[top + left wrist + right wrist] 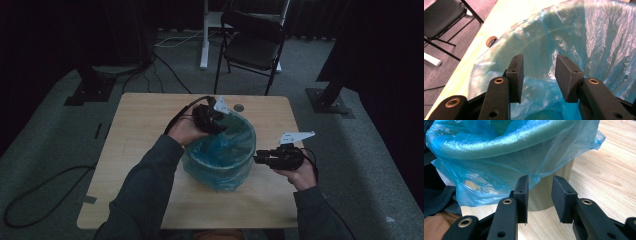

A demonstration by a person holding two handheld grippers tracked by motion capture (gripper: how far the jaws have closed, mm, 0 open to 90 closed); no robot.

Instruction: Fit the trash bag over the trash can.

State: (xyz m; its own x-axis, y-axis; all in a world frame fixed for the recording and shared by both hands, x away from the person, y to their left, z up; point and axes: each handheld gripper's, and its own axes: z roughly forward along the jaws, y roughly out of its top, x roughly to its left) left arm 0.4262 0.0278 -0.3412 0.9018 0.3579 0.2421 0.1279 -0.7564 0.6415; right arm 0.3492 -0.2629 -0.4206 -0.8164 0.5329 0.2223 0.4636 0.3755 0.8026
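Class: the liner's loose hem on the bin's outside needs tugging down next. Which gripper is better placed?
Probably the right gripper: its open jaws flank the bag's hanging hem. The left gripper points inside the bin.

The blue-lined bin [220,157] blocks the table's [140,115] centre; bare wood lies open left, right and far of it.

This looks like a lab or recording room set up for filming, not a home. A small light wooden surface [150,120] stands alone on grey carpet [45,135], ringed by black stand bases [90,90], with black cables [35,192] trailing across the floor. A black folding chair [252,45] and a white stand leg [205,35] sit behind it against dark curtains.
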